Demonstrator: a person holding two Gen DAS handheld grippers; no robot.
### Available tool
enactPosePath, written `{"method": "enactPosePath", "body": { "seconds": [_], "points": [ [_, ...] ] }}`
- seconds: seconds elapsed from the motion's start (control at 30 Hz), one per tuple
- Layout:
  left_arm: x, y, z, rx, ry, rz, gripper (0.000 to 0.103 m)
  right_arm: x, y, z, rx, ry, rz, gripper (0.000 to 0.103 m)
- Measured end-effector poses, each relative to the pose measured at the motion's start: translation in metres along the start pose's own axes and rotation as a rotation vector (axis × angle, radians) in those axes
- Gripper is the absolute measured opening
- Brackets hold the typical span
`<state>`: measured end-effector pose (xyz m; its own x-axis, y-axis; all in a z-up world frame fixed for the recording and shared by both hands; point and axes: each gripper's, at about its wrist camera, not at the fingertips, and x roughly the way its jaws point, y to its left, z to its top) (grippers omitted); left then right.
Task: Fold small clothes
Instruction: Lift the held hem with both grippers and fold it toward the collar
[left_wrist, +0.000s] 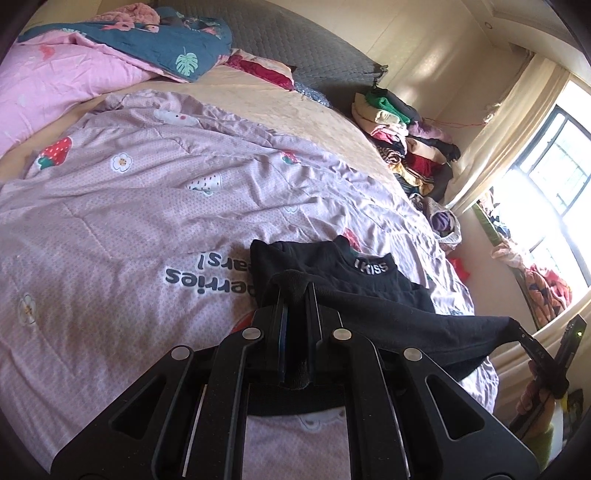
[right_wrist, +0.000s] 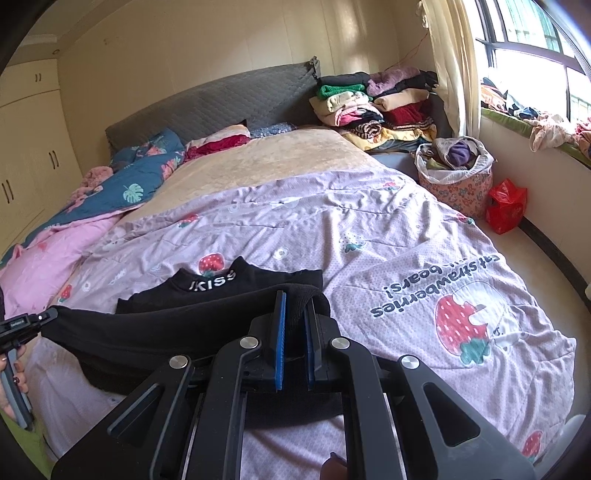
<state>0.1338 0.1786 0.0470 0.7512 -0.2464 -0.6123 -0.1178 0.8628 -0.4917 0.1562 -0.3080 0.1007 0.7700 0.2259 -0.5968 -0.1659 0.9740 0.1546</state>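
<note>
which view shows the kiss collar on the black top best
The right wrist view: the collar of the black top sits unobstructed, lettering facing the camera. The left wrist view shows it smaller, angled, off to one side.

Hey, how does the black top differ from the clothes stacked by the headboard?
The black top is one dark garment, half-folded; the stack is many colours, already folded. The top is pinched by both hand-held grippers, left and right; the stack lies untouched.

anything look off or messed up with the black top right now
Nothing damaged. The black knit top with the white KISS collar is mid-fold: left gripper and right gripper each pinch a bottom corner, lifting the hem toward its collar over the wrinkled lilac strawberry-print quilt.
</note>
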Motion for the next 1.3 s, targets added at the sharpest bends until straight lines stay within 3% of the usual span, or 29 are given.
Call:
{"method": "enactPosePath", "body": {
  "seconds": [1.13, 1.23, 1.3],
  "points": [
    [0.092, 0.007, 0.01, 0.055, 0.043, 0.212, 0.008, 0.136, -0.024, 0.009, 0.029, 0.138, -0.128, 0.008],
    [0.09, 0.009, 0.01, 0.054, 0.037, 0.214, 0.011, 0.138, -0.022, 0.007, 0.019, 0.133, -0.129, 0.015],
    [0.087, 0.007, 0.01, 0.068, 0.026, 0.228, 0.015, 0.137, -0.02, 0.006, -0.003, 0.121, -0.147, 0.028]
  ]
}}
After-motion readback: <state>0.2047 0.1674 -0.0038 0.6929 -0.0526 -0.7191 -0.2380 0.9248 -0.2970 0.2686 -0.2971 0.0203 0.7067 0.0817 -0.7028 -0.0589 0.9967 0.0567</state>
